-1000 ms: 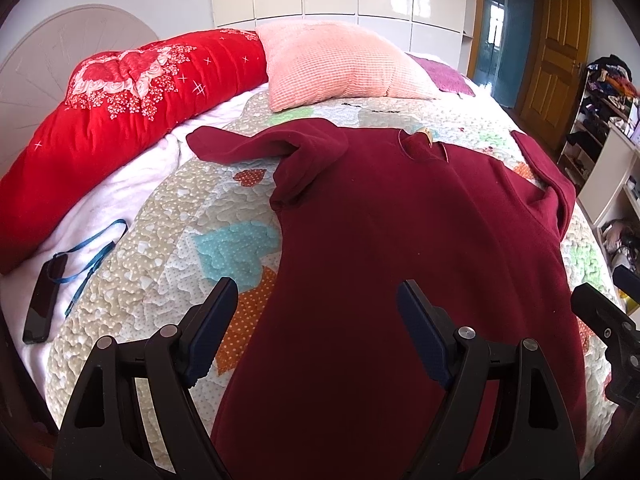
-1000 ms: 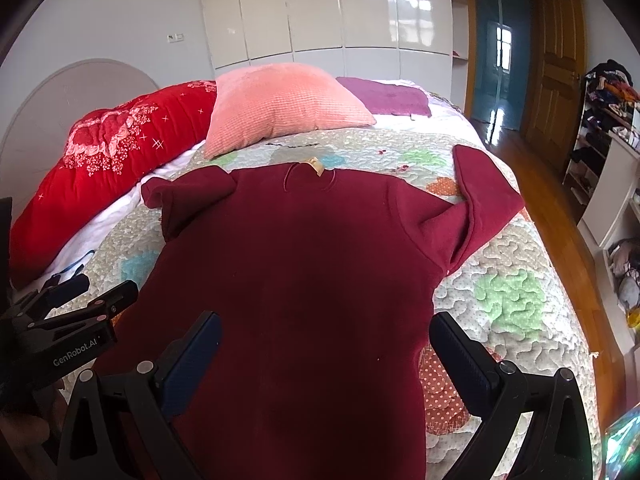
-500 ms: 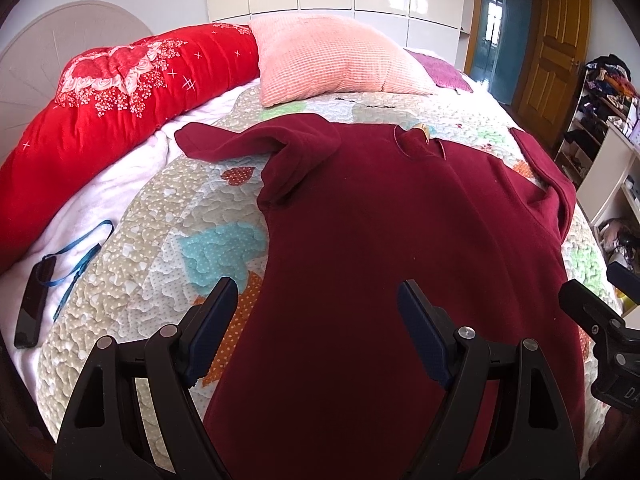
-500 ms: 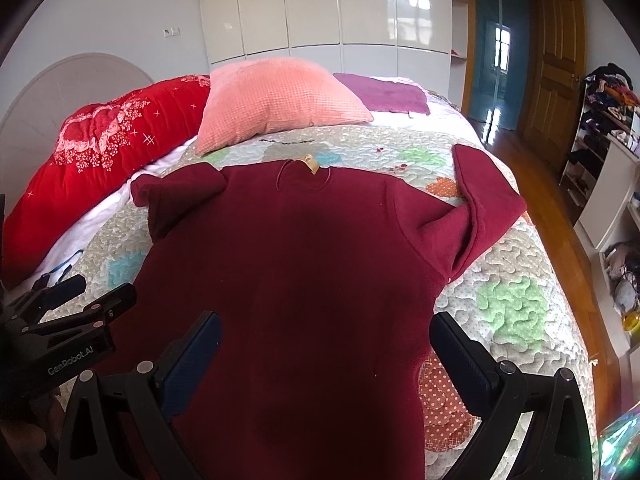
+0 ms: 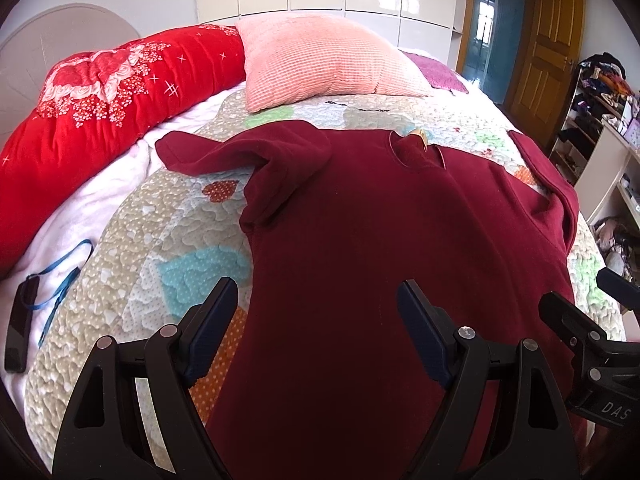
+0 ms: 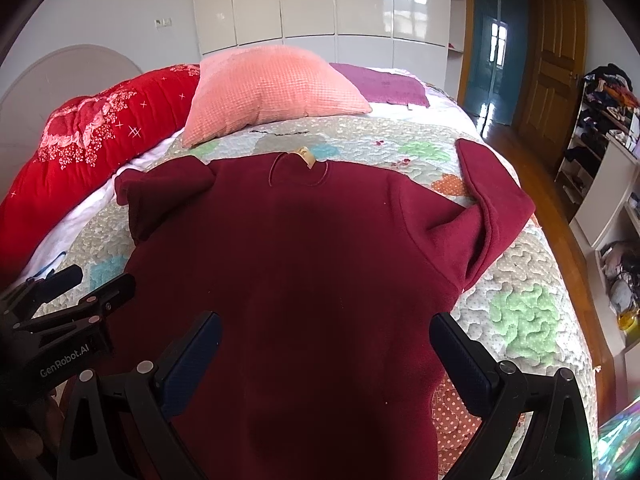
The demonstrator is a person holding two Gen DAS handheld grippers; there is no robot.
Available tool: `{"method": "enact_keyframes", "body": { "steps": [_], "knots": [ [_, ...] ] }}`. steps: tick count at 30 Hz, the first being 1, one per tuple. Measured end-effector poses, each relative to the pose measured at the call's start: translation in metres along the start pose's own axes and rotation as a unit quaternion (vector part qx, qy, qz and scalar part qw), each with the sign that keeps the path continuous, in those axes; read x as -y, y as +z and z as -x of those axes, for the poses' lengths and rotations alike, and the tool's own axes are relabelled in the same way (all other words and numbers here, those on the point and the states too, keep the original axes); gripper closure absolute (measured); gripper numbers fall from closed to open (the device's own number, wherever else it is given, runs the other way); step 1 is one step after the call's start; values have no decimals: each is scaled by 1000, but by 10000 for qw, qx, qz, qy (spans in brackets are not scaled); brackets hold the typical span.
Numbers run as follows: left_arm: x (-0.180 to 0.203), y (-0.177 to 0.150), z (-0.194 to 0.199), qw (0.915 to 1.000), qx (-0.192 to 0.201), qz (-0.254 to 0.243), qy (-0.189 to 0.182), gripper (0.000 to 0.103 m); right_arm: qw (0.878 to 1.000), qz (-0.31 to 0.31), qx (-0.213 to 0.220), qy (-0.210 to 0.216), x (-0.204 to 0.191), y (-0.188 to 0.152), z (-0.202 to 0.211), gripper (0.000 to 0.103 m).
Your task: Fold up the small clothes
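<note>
A dark red sweatshirt (image 5: pixel 380 248) lies flat on the quilted bed, collar with a tan label (image 5: pixel 420 138) at the far end. It also shows in the right wrist view (image 6: pixel 304 272). Its left sleeve (image 5: pixel 224 156) is bunched and points left; its right sleeve (image 6: pixel 488 208) is folded up at the right. My left gripper (image 5: pixel 316 320) is open and empty above the shirt's lower left part. My right gripper (image 6: pixel 326 344) is open and empty above the lower middle. Each gripper shows at the edge of the other's view.
The patchwork quilt (image 5: pixel 168 248) covers the bed. A pink pillow (image 5: pixel 320 64) and a red quilted roll (image 5: pixel 100 108) lie at the head. A black device with a blue lanyard (image 5: pixel 24 312) lies at the left. A door and cluttered shelves (image 6: pixel 600 120) stand to the right.
Both grippers have moved forward a little over the shirt, so the shirt and pillows sit lower and closer in view. Both stay open. The shirt has not moved.
</note>
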State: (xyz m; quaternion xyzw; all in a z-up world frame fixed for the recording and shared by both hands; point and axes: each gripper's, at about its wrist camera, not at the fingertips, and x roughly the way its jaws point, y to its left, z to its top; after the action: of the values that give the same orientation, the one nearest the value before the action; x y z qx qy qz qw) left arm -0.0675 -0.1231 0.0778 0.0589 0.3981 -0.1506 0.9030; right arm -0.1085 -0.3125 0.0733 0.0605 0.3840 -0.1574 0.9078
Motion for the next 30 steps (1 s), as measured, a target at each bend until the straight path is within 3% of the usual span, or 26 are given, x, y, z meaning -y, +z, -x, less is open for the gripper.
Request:
{"method": "enact_keyframes", "body": {
  "steps": [11, 30],
  "knots": [
    [-13, 4, -32, 9996, -147, 118, -196, 21, 9998, 59, -119, -167, -14, 11, -26, 0],
    [-39, 6, -45, 9987, -240, 360, -269, 21, 9995, 129, -262, -109, -37, 23, -53, 0]
  ]
}}
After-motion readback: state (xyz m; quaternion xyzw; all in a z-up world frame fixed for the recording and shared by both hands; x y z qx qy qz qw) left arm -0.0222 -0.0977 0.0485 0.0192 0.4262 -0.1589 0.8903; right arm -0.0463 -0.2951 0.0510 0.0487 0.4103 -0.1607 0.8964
